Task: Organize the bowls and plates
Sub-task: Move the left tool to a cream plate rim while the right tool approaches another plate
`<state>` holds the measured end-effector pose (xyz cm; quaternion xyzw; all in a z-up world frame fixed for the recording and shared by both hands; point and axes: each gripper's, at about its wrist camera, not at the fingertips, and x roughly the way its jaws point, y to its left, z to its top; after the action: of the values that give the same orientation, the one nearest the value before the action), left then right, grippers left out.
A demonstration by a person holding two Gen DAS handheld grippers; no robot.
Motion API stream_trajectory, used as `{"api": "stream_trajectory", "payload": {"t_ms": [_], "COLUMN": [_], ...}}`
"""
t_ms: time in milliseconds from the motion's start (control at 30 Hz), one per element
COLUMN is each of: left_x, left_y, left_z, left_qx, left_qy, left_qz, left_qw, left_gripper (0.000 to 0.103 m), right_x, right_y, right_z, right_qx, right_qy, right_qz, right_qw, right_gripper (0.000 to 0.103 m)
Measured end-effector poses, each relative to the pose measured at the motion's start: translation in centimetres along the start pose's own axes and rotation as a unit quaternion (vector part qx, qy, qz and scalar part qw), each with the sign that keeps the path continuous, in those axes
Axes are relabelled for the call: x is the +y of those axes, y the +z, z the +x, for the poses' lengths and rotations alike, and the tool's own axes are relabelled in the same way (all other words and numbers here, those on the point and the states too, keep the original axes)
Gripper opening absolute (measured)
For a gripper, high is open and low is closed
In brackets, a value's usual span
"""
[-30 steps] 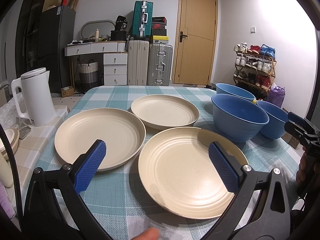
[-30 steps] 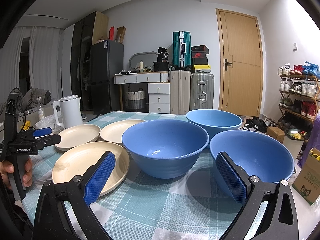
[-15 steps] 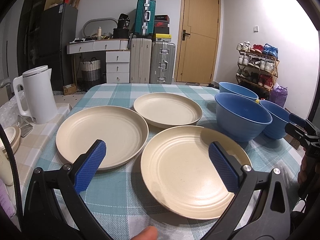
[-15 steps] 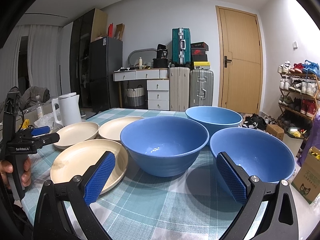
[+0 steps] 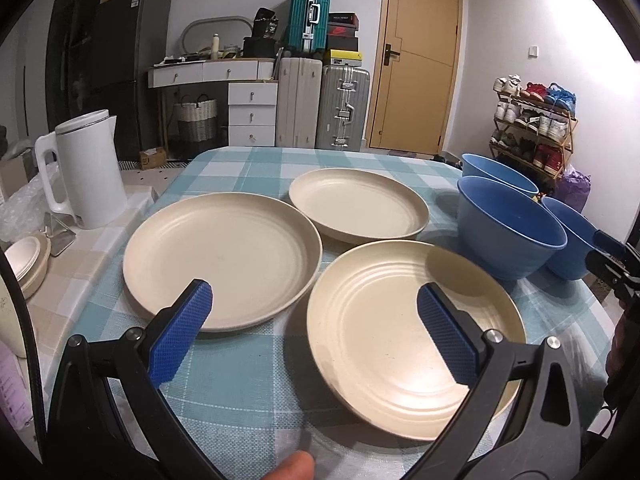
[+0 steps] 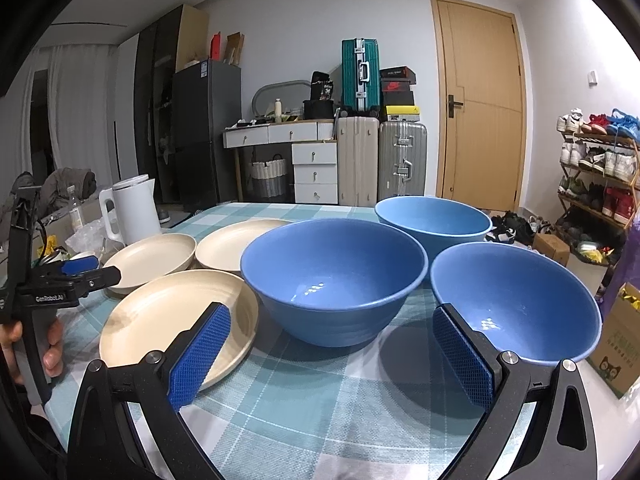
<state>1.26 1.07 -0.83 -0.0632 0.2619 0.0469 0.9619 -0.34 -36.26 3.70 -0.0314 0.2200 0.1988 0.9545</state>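
Note:
Three cream plates lie on the checked tablecloth: a near plate (image 5: 412, 336), a left plate (image 5: 222, 256) and a far plate (image 5: 358, 204). Three blue bowls stand to their right: a middle bowl (image 6: 334, 280), a far bowl (image 6: 434, 218) and a near right bowl (image 6: 514, 300). My left gripper (image 5: 314, 332) is open and empty, low over the gap between the left and near plates. My right gripper (image 6: 330, 354) is open and empty, in front of the middle bowl and the near right bowl.
A white kettle (image 5: 86, 168) stands on a side surface left of the table, with a small cream dish (image 5: 26, 256) near it. A cardboard box (image 6: 618, 344) sits off the table's right edge. Suitcases, drawers and a shoe rack stand behind.
Both grippers have crept slightly forward and lower toward the dishes. Both stay open and empty. No dish has moved.

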Motion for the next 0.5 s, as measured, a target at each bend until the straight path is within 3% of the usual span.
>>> {"api": "stream_trajectory", "payload": {"t_ms": [500], "left_x": [2.9], "left_y": [2.4], "left_z": [-1.5], "left_qx": [0.012], "left_qy": [0.020], "left_qz": [-0.044], "left_qw": [0.9987], "left_gripper": [0.102], "right_x": [3.0], "right_y": [2.8], "right_z": [1.0], "right_qx": [0.030], "right_qy": [0.034], "right_qz": [0.008], "right_qw": [0.999], "right_gripper": [0.103]}}
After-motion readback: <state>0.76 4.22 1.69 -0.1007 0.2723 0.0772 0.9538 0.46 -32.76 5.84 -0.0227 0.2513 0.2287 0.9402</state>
